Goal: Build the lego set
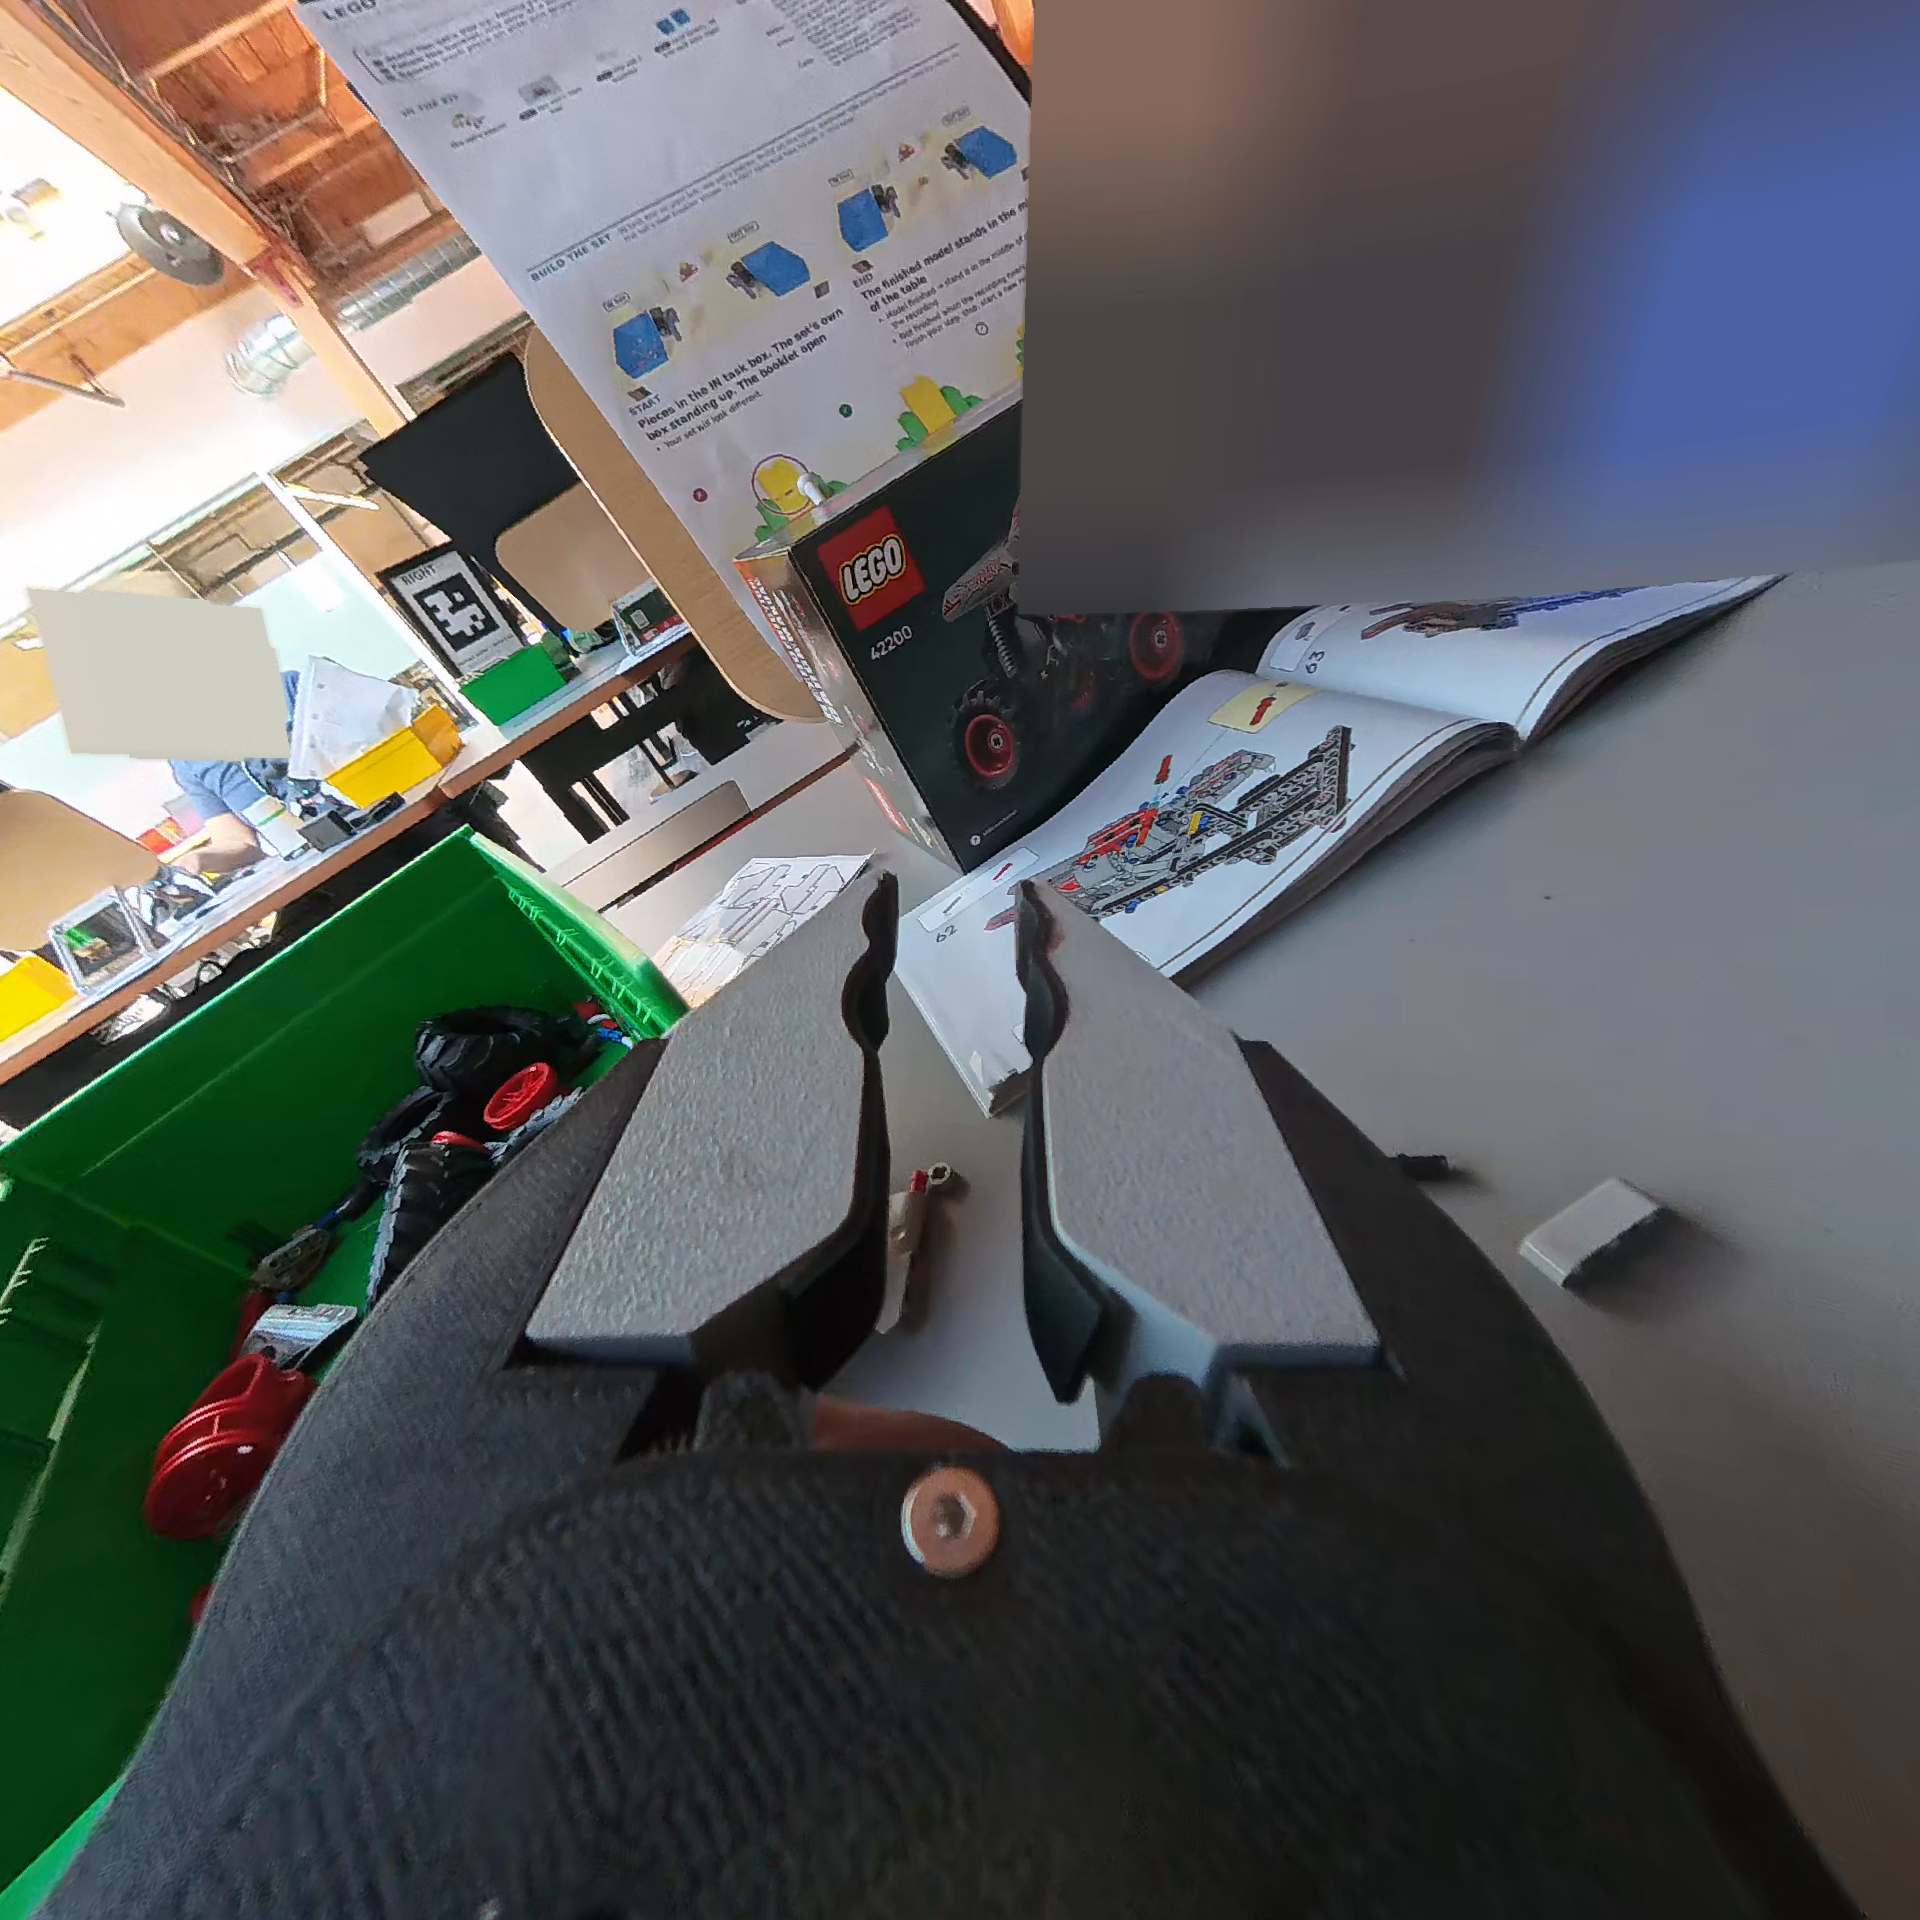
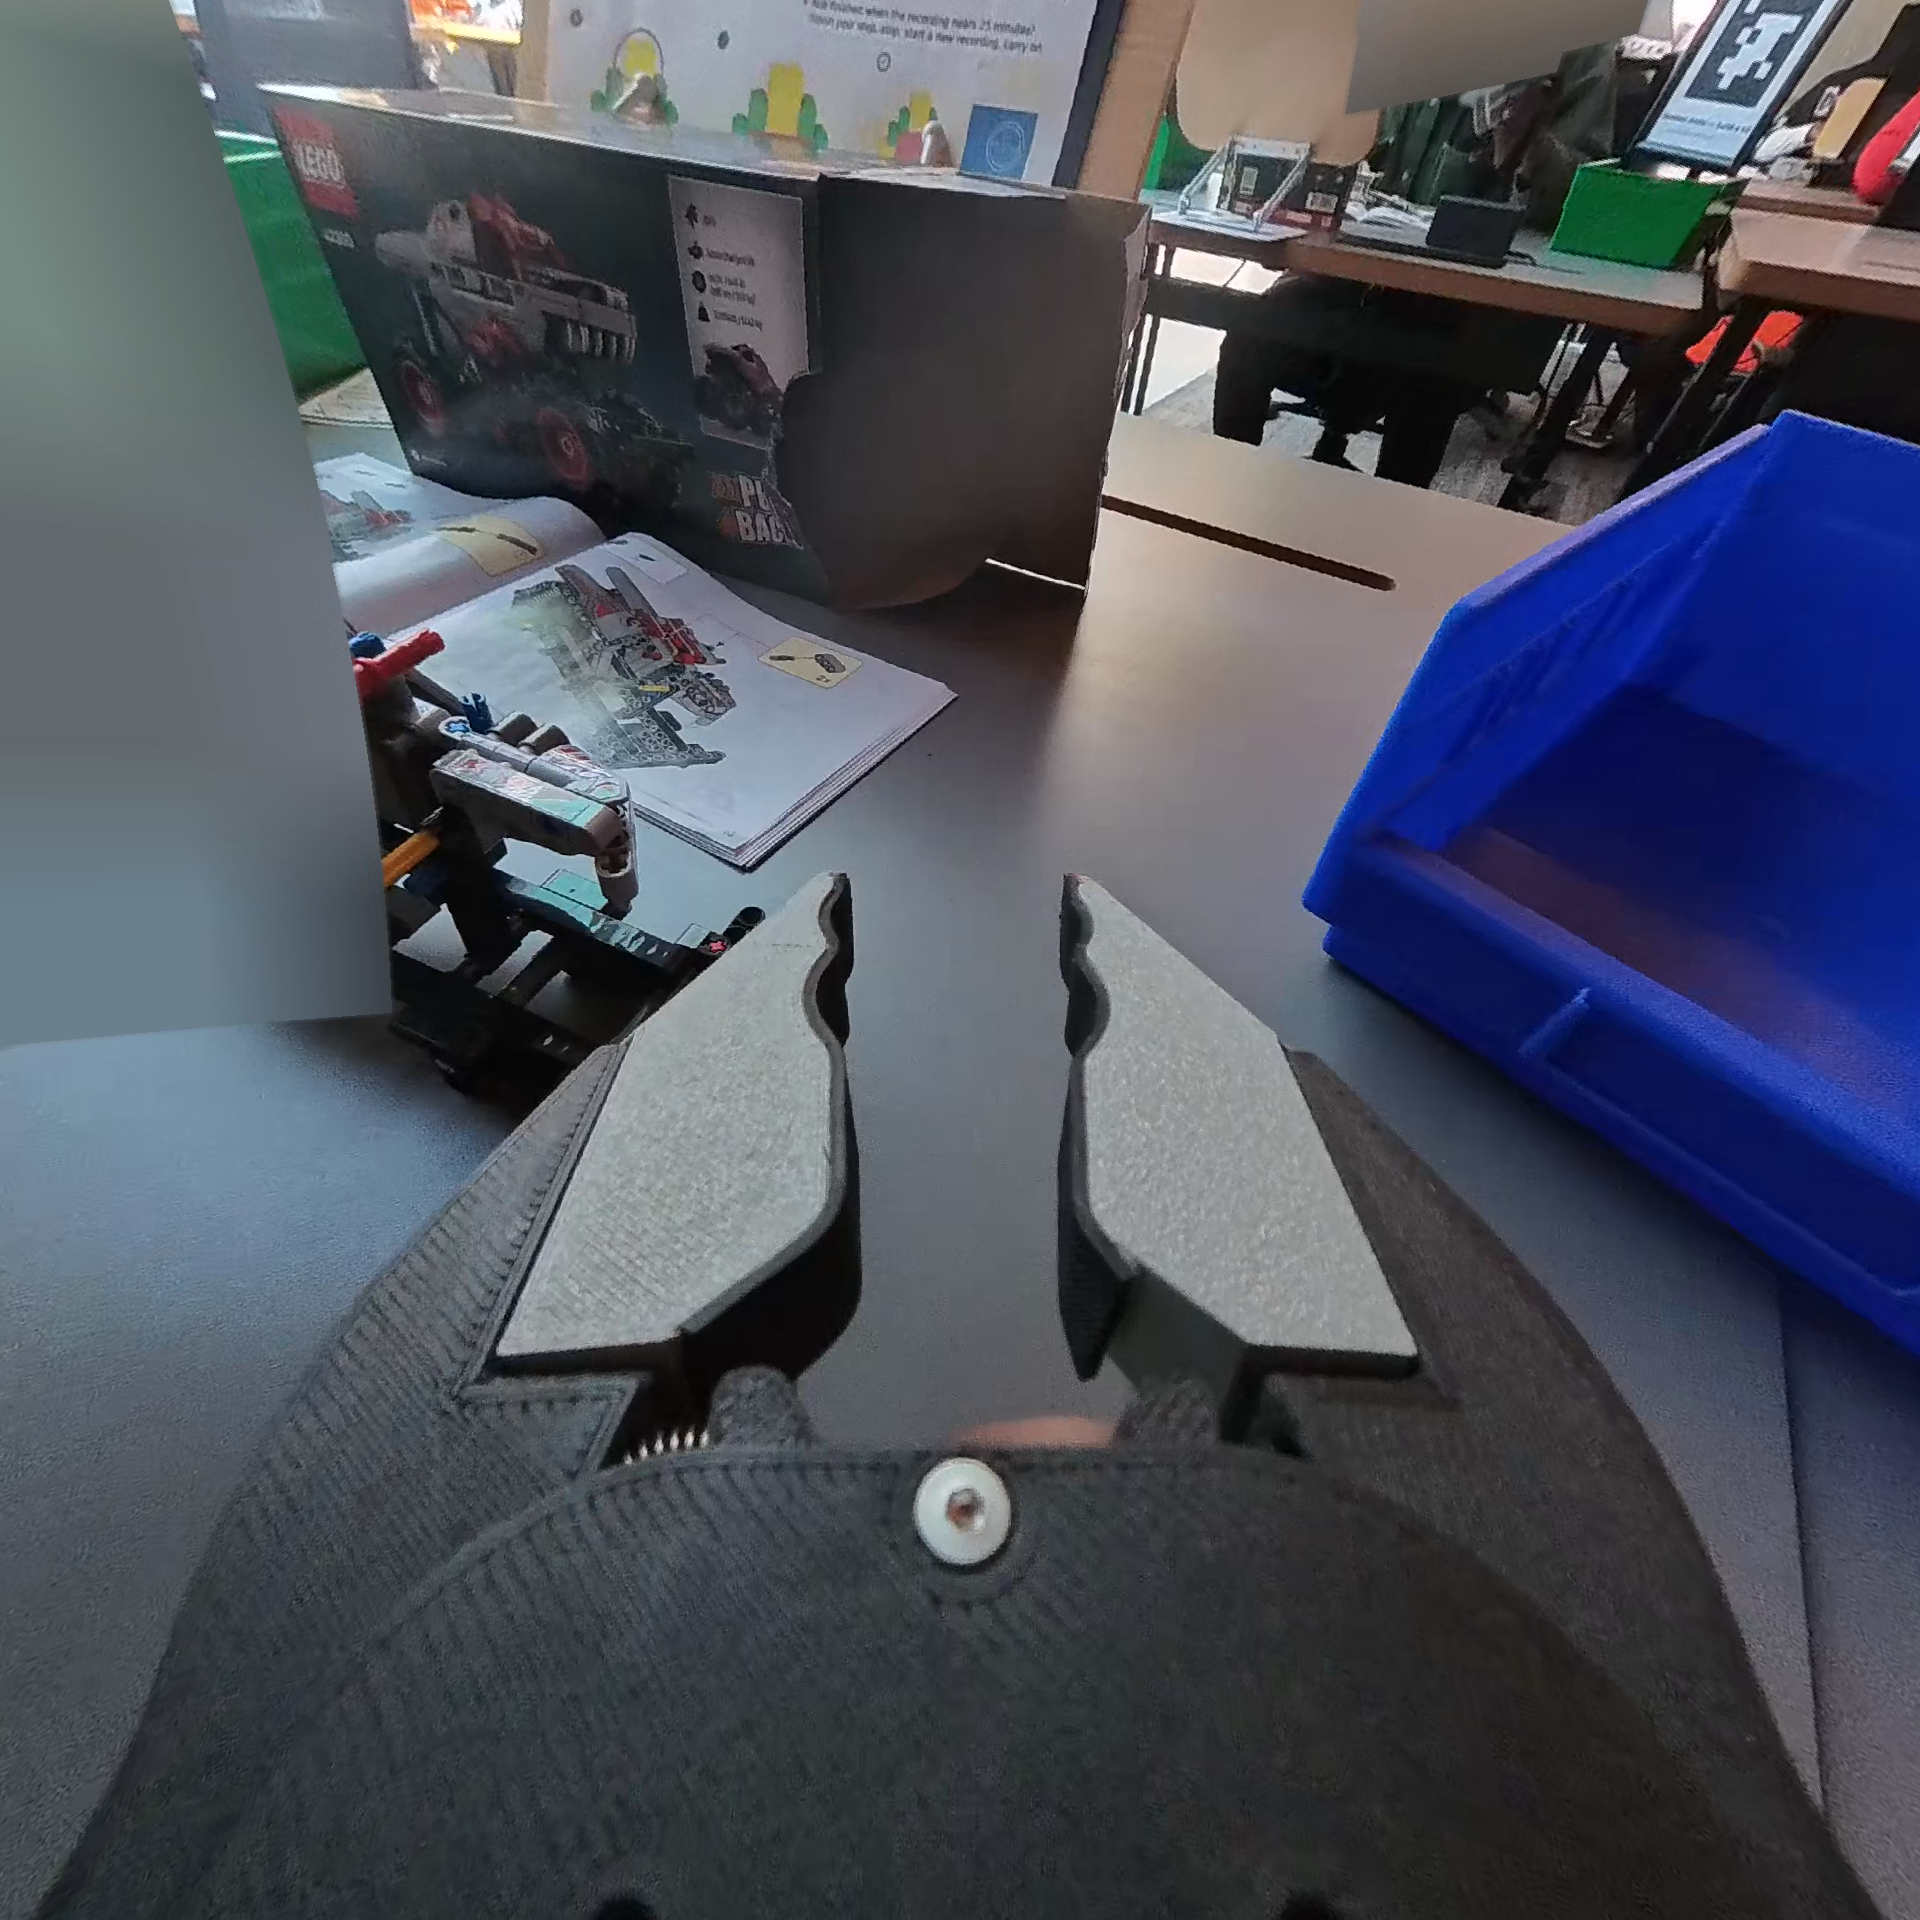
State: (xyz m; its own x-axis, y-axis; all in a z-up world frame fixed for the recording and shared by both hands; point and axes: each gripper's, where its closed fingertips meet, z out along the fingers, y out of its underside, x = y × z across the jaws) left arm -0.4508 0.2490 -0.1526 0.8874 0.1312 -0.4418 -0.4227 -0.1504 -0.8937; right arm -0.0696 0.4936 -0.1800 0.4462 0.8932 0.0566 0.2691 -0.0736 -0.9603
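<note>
Right wrist view: both tongs (image 2: 956,914) (image 1: 956,914) parted, empty; blue bin (image 2: 1621,831) beside, half-built model (image 2: 520,831) opposite.

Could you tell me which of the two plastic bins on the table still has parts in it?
The green bin, holding tyres and red wheels; the blue bin shows only bare floor.

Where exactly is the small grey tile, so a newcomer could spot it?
Start at the open booklet on the grey table. Nearer the camera, right of the left gripper, lies the tile. It is flat, pale and rectangular, unlike the tiny black pin just beside it.
</note>
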